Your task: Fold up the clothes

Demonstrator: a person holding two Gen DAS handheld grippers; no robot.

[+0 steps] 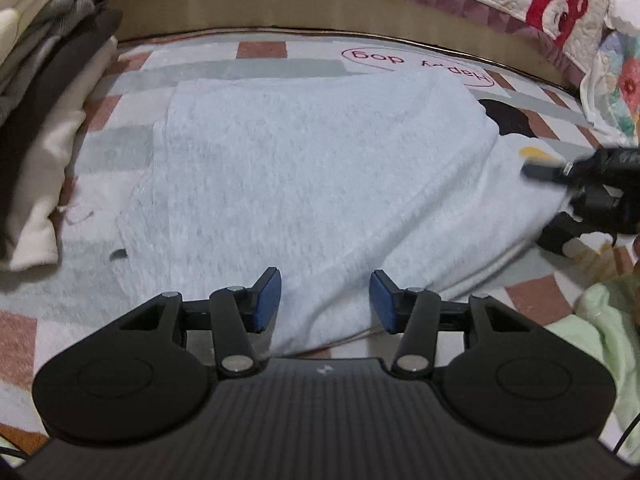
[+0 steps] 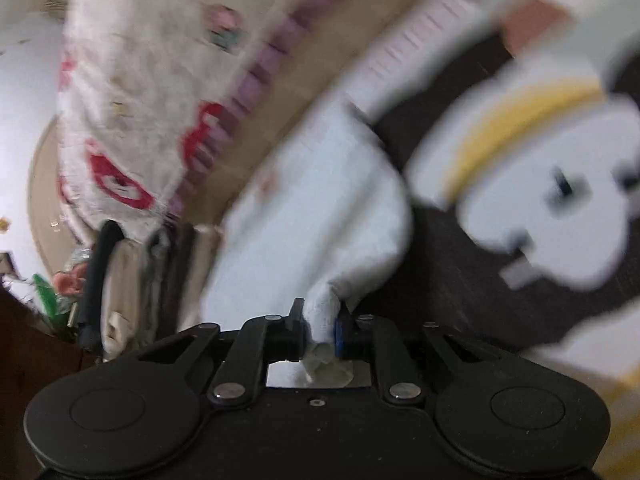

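Note:
A pale blue garment lies spread on a patterned bed sheet in the left wrist view. My left gripper hovers over its near edge, open, with nothing between its blue pads. At the far right of that view my right gripper is at the garment's right edge. In the blurred right wrist view the right gripper is shut on a bunched corner of the pale blue garment, which stretches away from the jaws.
A stack of folded clothes in grey, black and cream lies at the left. A light green cloth sits at the near right. A quilted cover with red prints and a brown board edge the bed at the back.

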